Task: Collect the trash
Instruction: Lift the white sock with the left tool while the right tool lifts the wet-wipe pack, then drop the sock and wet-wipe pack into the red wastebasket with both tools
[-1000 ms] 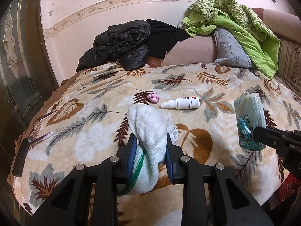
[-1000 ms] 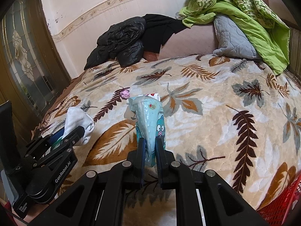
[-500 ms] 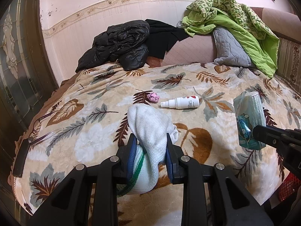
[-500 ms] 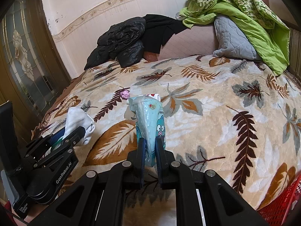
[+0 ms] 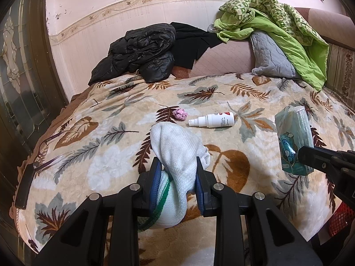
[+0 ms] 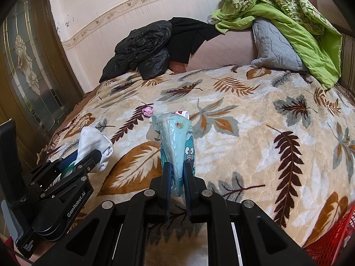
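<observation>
My left gripper [image 5: 177,166] is shut on a white sock with a green stripe [image 5: 177,148], held above the near edge of the bed; it also shows in the right wrist view [image 6: 93,141]. My right gripper [image 6: 177,168] is shut on a teal tissue pack with a cartoon print [image 6: 177,141], also seen at the right of the left wrist view [image 5: 292,137]. A crumpled pink wad [image 5: 180,114] and a white spray bottle [image 5: 213,120] lie on the leaf-patterned blanket [image 5: 111,150] beyond the sock.
Black jackets [image 5: 142,51], a grey pillow [image 5: 270,55] and a green quilt [image 5: 277,20] are piled at the bed's far side. Eyeglasses [image 5: 46,153] and a dark phone [image 5: 24,186] lie at the left edge. A red basket [image 6: 332,239] stands low right.
</observation>
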